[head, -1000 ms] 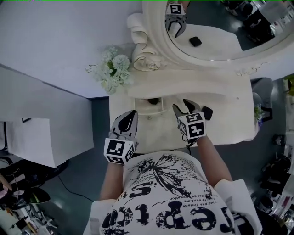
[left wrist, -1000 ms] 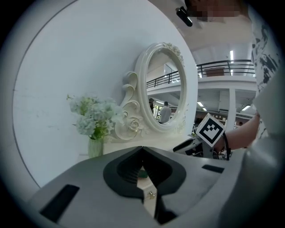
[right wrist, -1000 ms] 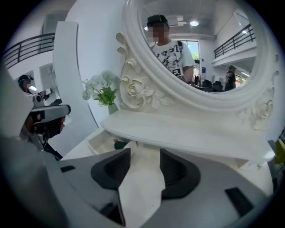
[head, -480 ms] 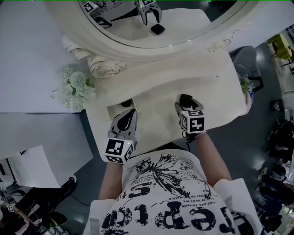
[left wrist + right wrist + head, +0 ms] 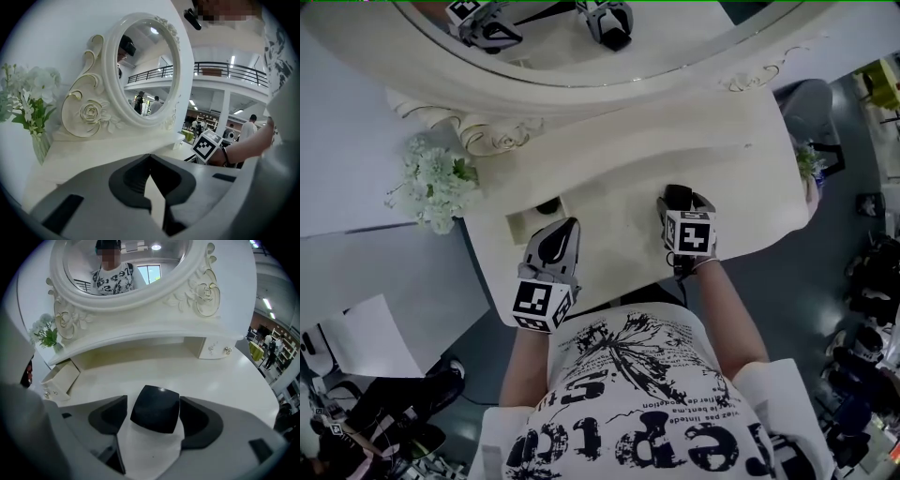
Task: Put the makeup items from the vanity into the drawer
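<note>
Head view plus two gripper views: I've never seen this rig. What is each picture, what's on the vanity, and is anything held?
There is no robot. A person holds a two-jaw gripper in each hand. The head view looks down from the person's head at the left gripper and right gripper over a white vanity with a mirror, flowers and a small open drawer. Each gripper view looks along that gripper's own jaws. The left jaws are shut on nothing. The right jaws are opening around a black compact, which lies on the vanity between them and does not look gripped.
</note>
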`<state>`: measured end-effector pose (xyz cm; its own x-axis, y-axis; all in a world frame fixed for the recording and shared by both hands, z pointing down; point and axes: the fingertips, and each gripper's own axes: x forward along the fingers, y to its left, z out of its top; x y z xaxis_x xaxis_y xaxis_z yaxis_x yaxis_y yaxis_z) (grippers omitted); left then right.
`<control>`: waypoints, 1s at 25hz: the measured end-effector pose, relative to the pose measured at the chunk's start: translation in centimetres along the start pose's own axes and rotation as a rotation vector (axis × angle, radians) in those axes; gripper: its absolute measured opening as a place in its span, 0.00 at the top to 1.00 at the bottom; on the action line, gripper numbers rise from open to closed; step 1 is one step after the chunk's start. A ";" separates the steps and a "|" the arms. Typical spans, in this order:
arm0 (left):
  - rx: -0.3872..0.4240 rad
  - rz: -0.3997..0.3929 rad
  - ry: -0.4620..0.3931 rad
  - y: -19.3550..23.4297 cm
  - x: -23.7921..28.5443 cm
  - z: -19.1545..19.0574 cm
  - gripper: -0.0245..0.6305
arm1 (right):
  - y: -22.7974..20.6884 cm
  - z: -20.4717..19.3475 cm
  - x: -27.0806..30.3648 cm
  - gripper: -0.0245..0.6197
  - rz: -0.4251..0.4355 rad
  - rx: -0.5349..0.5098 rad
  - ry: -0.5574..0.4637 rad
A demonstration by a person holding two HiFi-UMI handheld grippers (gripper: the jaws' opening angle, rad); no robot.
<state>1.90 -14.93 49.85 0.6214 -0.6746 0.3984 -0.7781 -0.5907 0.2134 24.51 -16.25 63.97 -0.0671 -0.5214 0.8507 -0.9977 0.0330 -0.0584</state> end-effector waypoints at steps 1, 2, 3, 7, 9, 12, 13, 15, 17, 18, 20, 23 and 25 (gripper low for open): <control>-0.001 0.004 0.003 0.1 0.1 -0.1 0.93 | -0.1 -0.1 0.4 0.44 -0.006 0.003 0.010; -0.002 0.007 0.006 0.3 0.2 -0.2 0.93 | -0.2 -0.3 0.7 0.44 -0.008 0.007 0.023; -0.003 0.010 0.008 0.4 0.2 -0.3 0.93 | -0.3 -0.6 1.1 0.44 -0.009 0.012 0.037; -0.004 0.014 0.009 0.7 0.4 -0.3 0.93 | -0.3 -1.0 1.6 0.44 -0.007 0.007 0.051; -0.006 0.020 0.011 0.8 0.5 -0.3 0.93 | -0.3 -1.0 1.6 0.44 -0.001 0.001 0.048; -0.010 0.029 0.009 0.6 0.6 -0.4 0.93 | -0.6 -1.1 1.6 0.44 0.001 -0.011 0.051; -0.010 0.029 0.007 0.5 0.6 -0.4 0.93 | -0.7 -1.1 1.6 0.44 0.002 -0.016 0.054; -0.008 0.028 0.003 0.3 0.4 -0.2 0.93 | -0.6 -1.1 1.5 0.44 0.006 -0.028 0.062; -0.005 0.033 -0.002 0.3 -0.1 0.0 0.93 | -0.4 -1.0 1.2 0.44 0.015 -0.045 0.065; -0.005 0.038 -0.007 0.3 -0.4 0.1 0.93 | -0.3 -0.9 1.0 0.44 0.022 -0.053 0.063; -0.007 0.052 -0.017 0.5 -0.9 0.2 0.93 | 0.1 -0.4 0.5 0.44 0.038 -0.071 0.047; -0.010 0.071 -0.036 0.7 -1.6 0.6 0.93 | 0.9 0.7 -0.4 0.44 0.062 -0.118 0.019; -0.008 0.082 -0.053 0.9 -2.2 0.9 0.93 | 1.9 1.5 -1.1 0.44 0.083 -0.150 -0.002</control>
<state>-0.08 -14.32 48.33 0.5593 -0.7433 0.3671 -0.8273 -0.5289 0.1895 22.73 -16.90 62.13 -0.1493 -0.5132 0.8452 -0.9780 0.2027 -0.0496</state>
